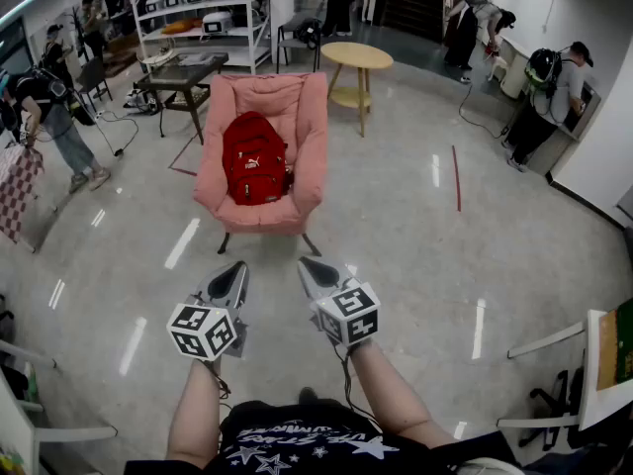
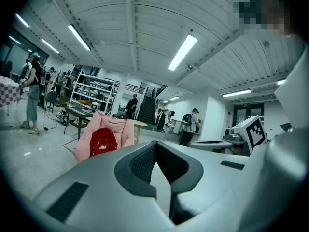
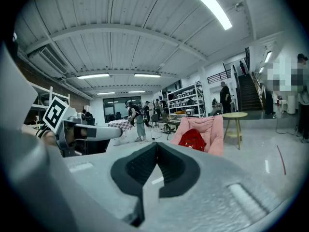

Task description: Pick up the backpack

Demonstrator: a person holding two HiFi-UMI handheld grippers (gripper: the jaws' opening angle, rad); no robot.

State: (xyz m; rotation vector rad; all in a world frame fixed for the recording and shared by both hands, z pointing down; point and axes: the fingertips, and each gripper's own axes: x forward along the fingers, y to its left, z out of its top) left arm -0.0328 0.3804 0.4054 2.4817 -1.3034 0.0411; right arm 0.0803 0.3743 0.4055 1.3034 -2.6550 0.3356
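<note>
One red backpack [image 1: 254, 158] sits upright on pink armchair [image 1: 315, 156].

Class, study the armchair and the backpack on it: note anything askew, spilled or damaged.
Nothing stands out. The red backpack sits upright in the pink armchair, leaning on its backrest; no spill or damage shows.

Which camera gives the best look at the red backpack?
The head view: the backpack shows whole and largest there, propped on the pink armchair. Both gripper views show it on that chair too, but small and far off.
</note>
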